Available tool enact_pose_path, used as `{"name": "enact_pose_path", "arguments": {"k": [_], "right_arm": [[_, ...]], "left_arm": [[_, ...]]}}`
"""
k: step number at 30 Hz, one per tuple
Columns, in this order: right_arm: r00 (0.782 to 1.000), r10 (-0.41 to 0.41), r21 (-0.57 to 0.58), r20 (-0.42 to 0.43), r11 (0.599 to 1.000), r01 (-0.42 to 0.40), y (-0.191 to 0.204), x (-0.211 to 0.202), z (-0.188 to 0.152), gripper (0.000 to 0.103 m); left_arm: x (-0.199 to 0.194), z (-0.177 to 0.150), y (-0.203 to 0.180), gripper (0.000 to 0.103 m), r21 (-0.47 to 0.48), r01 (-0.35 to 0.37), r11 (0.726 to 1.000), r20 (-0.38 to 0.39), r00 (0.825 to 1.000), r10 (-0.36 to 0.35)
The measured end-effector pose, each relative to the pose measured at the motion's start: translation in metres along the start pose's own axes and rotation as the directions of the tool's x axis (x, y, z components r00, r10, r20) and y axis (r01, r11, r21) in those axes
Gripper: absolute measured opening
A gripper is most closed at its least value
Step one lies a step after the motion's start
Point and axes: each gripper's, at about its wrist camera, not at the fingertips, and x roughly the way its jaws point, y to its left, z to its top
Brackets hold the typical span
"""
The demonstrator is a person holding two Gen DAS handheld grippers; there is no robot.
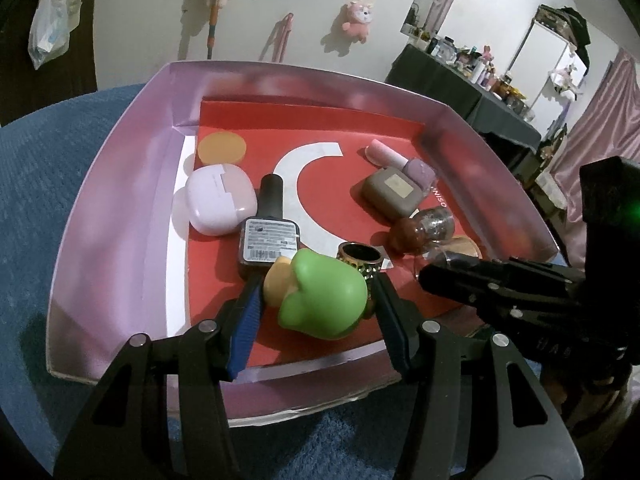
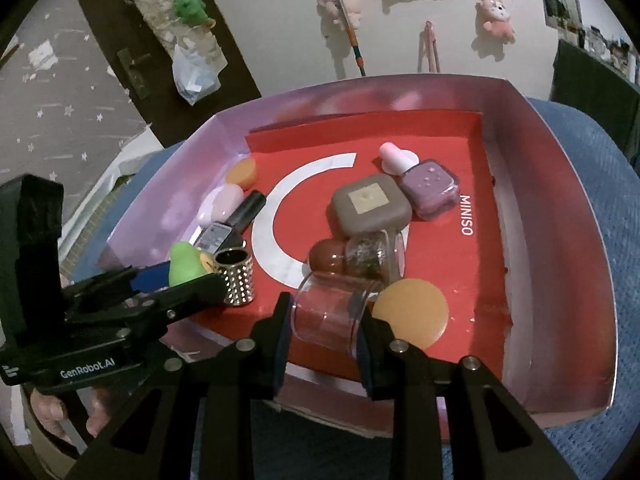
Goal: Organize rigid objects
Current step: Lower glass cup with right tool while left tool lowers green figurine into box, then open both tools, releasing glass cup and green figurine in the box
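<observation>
Placing step: your left gripper [image 1: 316,300] clamps green toy [image 1: 324,300], your right gripper [image 2: 324,320] clamps clear jar [image 2: 332,312], both low inside box [image 1: 120,208]. Next: pick free floor spots, then release.

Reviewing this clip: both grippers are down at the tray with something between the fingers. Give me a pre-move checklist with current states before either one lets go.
1. Left gripper shut on the green toy: ok.
2. Right gripper shut on the clear jar: ok.
3. Both items are over the tray, inside its walls: ok.
4. Green toy resting on the tray floor: cannot tell.
5. Free floor beside the clear jar: not ok; the orange disc and brown ball crowd it.
6. Gold studded cylinder upright, close beside the left fingers: ok, but tight.
</observation>
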Motion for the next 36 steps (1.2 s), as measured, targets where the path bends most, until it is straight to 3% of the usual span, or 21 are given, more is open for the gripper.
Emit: {"name": "enact_pose_path", "arguments": {"k": [8, 10, 12, 18, 22, 27, 29, 33, 36], "right_arm": [[1.0, 0.0, 0.001, -0.012, 1.0, 0.0, 0.002, 0.001, 0.001, 0.032], [1.0, -0.003, 0.001, -0.009, 1.0, 0.003, 0.003, 0.0, 0.001, 0.036], [1.0, -0.008, -0.002, -0.002, 1.0, 0.008, 0.005, -0.002, 0.0, 0.047], [1.0, -0.019, -0.006, 0.019, 1.0, 0.019, 0.006, -0.011, -0.004, 0.051], [0.999, -0.029, -0.007, 0.045, 1.0, 0.029, 0.009, -0.02, -0.008, 0.06], [0.993, -0.056, -0.008, 0.103, 0.998, 0.057, 0.013, -0.037, -0.012, 0.068], [0.989, -0.074, -0.01, 0.129, 0.997, 0.076, 0.015, -0.043, -0.016, 0.071], [0.976, -0.125, -0.01, 0.18, 0.992, 0.129, 0.018, -0.053, -0.024, 0.083], [0.966, -0.155, -0.004, 0.207, 0.987, 0.16, 0.018, -0.057, -0.031, 0.087]], "left_arm": [[-0.002, -0.001, 0.004, 0.052, -0.026, 0.016, 1.0, -0.002, 1.0, -0.016], [-0.004, -0.001, 0.003, 0.052, -0.022, 0.01, 1.0, -0.002, 1.0, -0.01], [-0.005, -0.002, 0.001, 0.052, -0.02, 0.001, 1.0, -0.001, 1.0, -0.001], [-0.013, -0.005, -0.003, 0.053, -0.013, 0.008, 1.0, 0.026, 1.0, -0.008], [-0.027, -0.006, -0.008, 0.068, 0.004, -0.017, 1.0, 0.071, 0.997, 0.016], [-0.039, -0.012, -0.011, 0.072, 0.004, -0.039, 0.999, 0.106, 0.994, 0.038], [-0.042, -0.016, -0.013, 0.079, 0.005, -0.055, 0.998, 0.119, 0.991, 0.054], [-0.047, -0.023, -0.014, 0.079, 0.003, -0.083, 0.997, 0.134, 0.988, 0.082], [-0.048, -0.027, -0.016, 0.082, 0.006, -0.109, 0.994, 0.139, 0.985, 0.107]]}}
